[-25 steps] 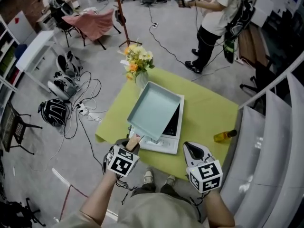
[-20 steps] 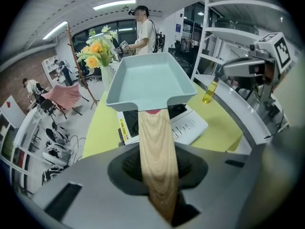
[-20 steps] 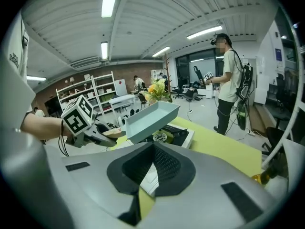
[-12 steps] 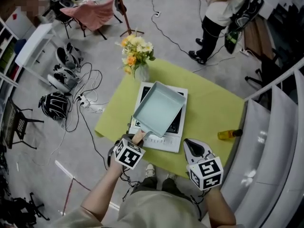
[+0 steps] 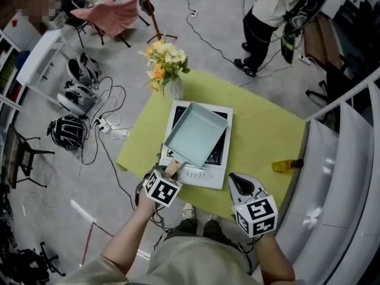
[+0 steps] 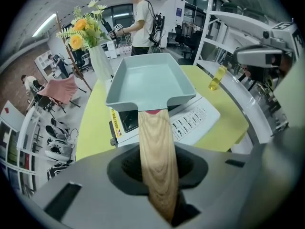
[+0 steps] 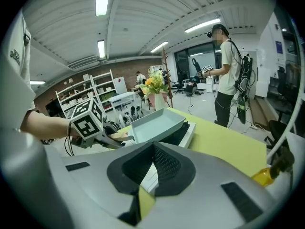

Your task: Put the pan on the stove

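Pan handle (image 6: 153, 147) in left tongs (image 5: 169, 173)

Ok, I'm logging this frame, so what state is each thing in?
pan: empty, held by its handle over the stove
left gripper: shut on the pan's handle
right gripper: shut, empty
stove: on the table, beneath the pan
bottle: lying on its side
vase: upright, holding flowers

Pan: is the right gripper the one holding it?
No, the left gripper clamps the pan by its wooden handle; the right gripper holds nothing.
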Available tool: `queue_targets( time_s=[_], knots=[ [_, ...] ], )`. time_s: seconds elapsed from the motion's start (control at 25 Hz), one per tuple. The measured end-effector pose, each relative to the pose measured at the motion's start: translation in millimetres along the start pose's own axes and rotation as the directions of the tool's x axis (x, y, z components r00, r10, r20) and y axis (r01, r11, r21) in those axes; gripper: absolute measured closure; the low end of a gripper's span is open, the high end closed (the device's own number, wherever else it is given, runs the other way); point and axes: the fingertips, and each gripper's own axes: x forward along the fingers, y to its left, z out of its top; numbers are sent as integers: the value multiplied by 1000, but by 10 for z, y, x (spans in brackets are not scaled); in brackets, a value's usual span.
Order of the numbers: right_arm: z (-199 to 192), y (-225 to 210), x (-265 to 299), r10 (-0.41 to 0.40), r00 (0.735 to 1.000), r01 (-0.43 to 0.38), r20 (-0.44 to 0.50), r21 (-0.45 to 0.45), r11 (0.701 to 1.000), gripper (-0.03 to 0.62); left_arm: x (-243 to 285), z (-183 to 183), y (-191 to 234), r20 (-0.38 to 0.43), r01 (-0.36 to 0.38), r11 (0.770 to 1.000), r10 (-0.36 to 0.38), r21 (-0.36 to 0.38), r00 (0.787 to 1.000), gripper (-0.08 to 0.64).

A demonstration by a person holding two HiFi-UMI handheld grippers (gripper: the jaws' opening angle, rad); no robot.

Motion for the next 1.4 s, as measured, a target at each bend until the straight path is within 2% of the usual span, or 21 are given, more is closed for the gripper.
queue_targets(
  time_s=[0.16,0.36,0.4,0.48,0.56,0.8,0.96,1.08,1.2,1.28,1.4],
  knots=[
    [-50,10,33,2,1000,-2,-6,12,1000,586,19,30,-16,-11,-11,1000,12,26,1000,453],
    [-92,56,65,13,1000,-13,-6,10,1000,586,39,57,-46,7,1,1000,-1,-8,1000,440],
    [-95,61,64,14,1000,-14,-7,9,1000,586,36,63,-51,15,2,1000,-2,-9,1000,415],
    [-92,74,47,15,1000,-15,-7,7,1000,586,22,65,-66,23,2,1000,-2,-8,1000,317],
    [-82,87,20,16,1000,-16,-5,5,1000,586,-16,76,-83,35,0,1000,0,-6,999,273],
    [9,100,-84,19,1000,-19,23,7,1000,586,-228,151,-103,93,-16,1000,17,-14,996,204],
    [194,104,-213,19,997,-19,70,7,1000,586,-497,252,-66,158,-51,998,55,-27,986,196],
    [361,123,-335,11,994,-10,111,-9,1000,586,-780,366,-61,231,-73,997,78,-32,970,199],
    [534,184,-466,8,987,-4,158,-24,1000,586,-1117,489,-51,315,-105,994,112,-40,943,229],
    [655,237,-559,10,982,-3,190,-38,999,586,-1350,580,-37,375,-124,991,135,-52,917,256],
    [834,342,-708,20,973,-5,232,-65,998,586,-1718,716,-8,475,-131,986,162,-98,865,316]
  ],
)
